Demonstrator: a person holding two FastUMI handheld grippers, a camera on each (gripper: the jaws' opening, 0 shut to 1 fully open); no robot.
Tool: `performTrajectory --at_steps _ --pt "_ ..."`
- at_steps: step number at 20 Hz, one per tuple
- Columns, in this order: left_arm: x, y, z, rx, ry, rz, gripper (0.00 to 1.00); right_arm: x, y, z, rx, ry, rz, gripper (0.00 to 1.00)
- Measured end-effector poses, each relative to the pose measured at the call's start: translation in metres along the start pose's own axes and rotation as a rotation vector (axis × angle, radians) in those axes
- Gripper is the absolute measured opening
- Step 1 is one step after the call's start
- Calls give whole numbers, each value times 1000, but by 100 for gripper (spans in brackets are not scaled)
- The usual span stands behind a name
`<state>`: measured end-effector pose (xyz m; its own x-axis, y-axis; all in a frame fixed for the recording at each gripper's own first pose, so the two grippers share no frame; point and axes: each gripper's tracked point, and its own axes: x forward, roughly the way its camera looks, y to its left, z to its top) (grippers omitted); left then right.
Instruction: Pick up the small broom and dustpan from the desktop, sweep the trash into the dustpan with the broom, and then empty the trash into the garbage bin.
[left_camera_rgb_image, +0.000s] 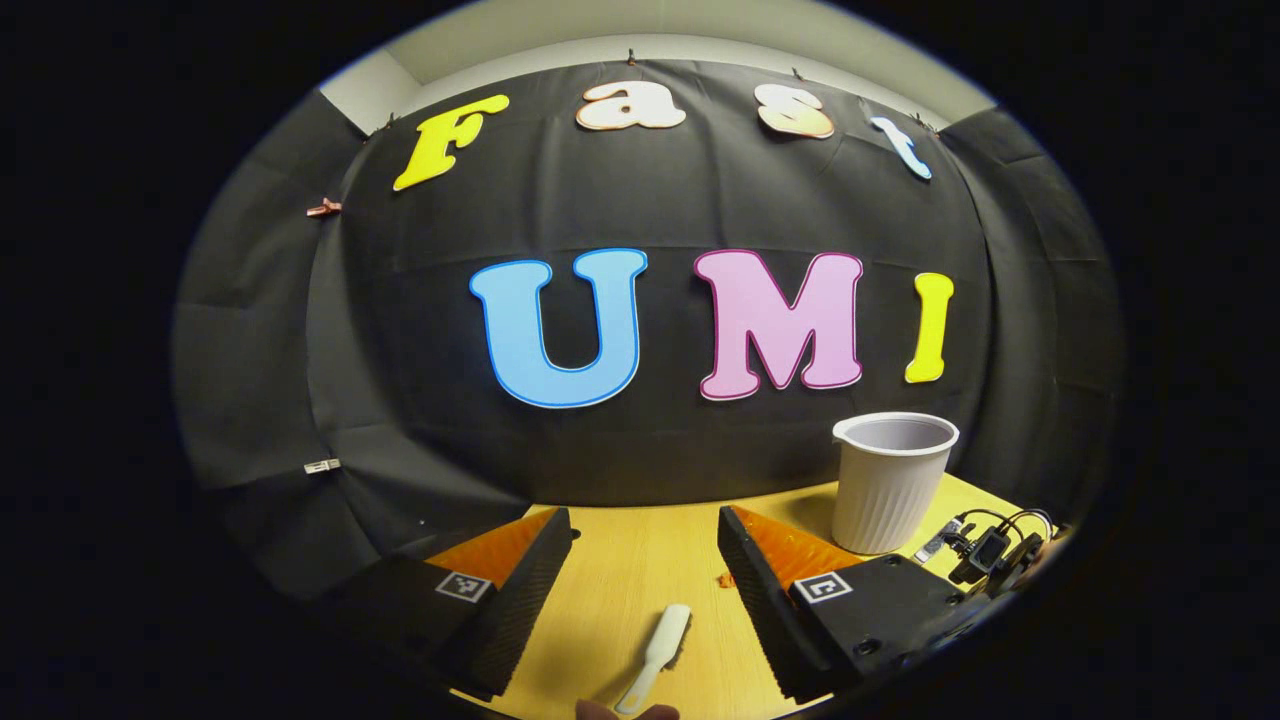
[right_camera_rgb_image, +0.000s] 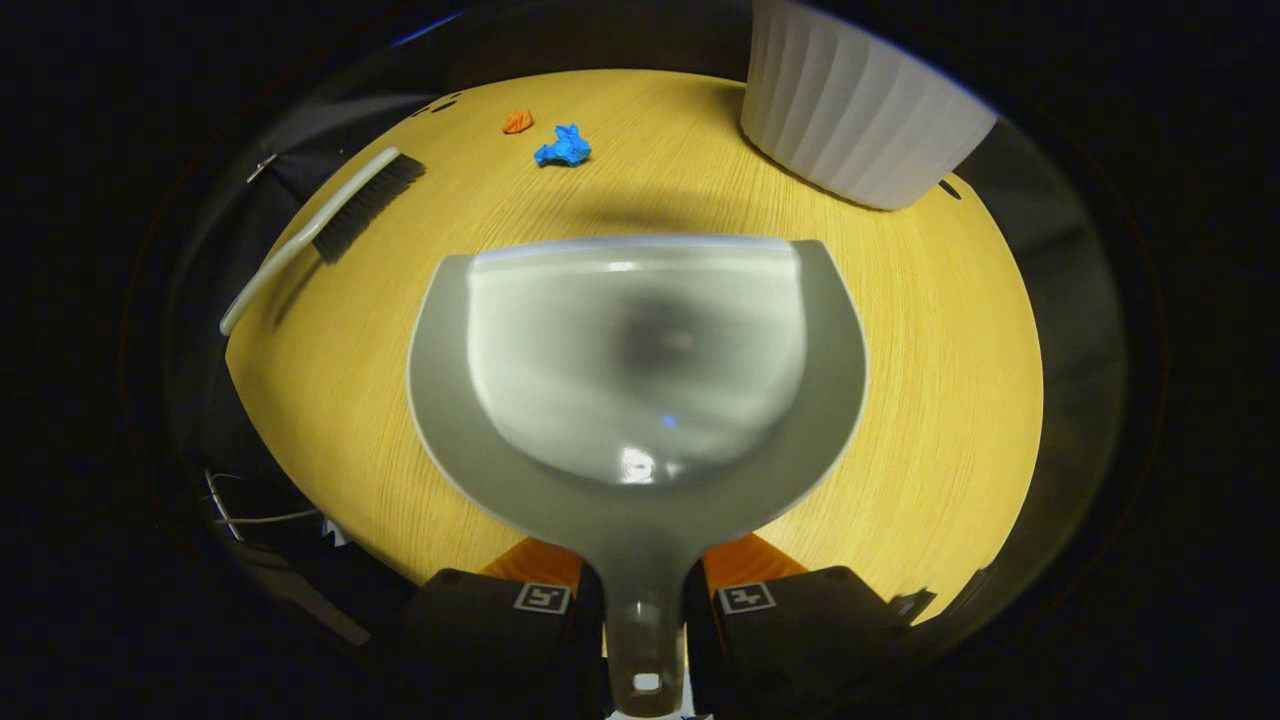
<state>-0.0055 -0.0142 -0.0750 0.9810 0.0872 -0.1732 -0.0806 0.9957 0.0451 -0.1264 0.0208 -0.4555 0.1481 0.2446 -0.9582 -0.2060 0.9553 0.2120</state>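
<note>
In the right gripper view, my right gripper (right_camera_rgb_image: 643, 592) is shut on the handle of the grey dustpan (right_camera_rgb_image: 640, 370), whose mouth faces away over the yellow desktop (right_camera_rgb_image: 930, 350). The small white broom (right_camera_rgb_image: 340, 215) with black bristles lies at the far left of the desktop. A blue scrap (right_camera_rgb_image: 563, 148) and an orange scrap (right_camera_rgb_image: 517, 121) lie beyond the pan. The white ribbed garbage bin (right_camera_rgb_image: 860, 110) stands at the far right. In the left gripper view, my left gripper (left_camera_rgb_image: 645, 522) is open above the desktop. The broom (left_camera_rgb_image: 655, 655) lies below and between its fingers, untouched. The bin (left_camera_rgb_image: 890, 480) stands to the right.
A black device with cables (left_camera_rgb_image: 990, 555) sits at the table's right edge in the left gripper view. A tiny orange scrap (left_camera_rgb_image: 722, 580) lies by the right finger. A fingertip (left_camera_rgb_image: 625, 712) shows at the bottom edge. Cables (right_camera_rgb_image: 250, 515) hang off the table's near left side.
</note>
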Motion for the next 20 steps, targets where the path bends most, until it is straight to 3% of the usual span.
performTrajectory --at_steps 3,5,6,10,15,20 --pt "7 -1 -20 -21 68 9 94 -1 0 -2 -8 7 20 41" --pt "14 -1 -38 -35 135 1 94 -6 -5 2 -40 -18 9 37" --pt "17 -2 -52 -40 186 -12 94 -12 -7 5 -56 -36 5 40" --pt "29 -8 -128 -19 468 -86 95 -43 -7 16 -137 -91 18 33" --pt "31 -8 -229 58 841 -183 95 -66 -5 17 -188 -111 44 36" --pt "37 -16 -296 15 1080 -228 89 -69 -9 14 -200 -109 40 36"
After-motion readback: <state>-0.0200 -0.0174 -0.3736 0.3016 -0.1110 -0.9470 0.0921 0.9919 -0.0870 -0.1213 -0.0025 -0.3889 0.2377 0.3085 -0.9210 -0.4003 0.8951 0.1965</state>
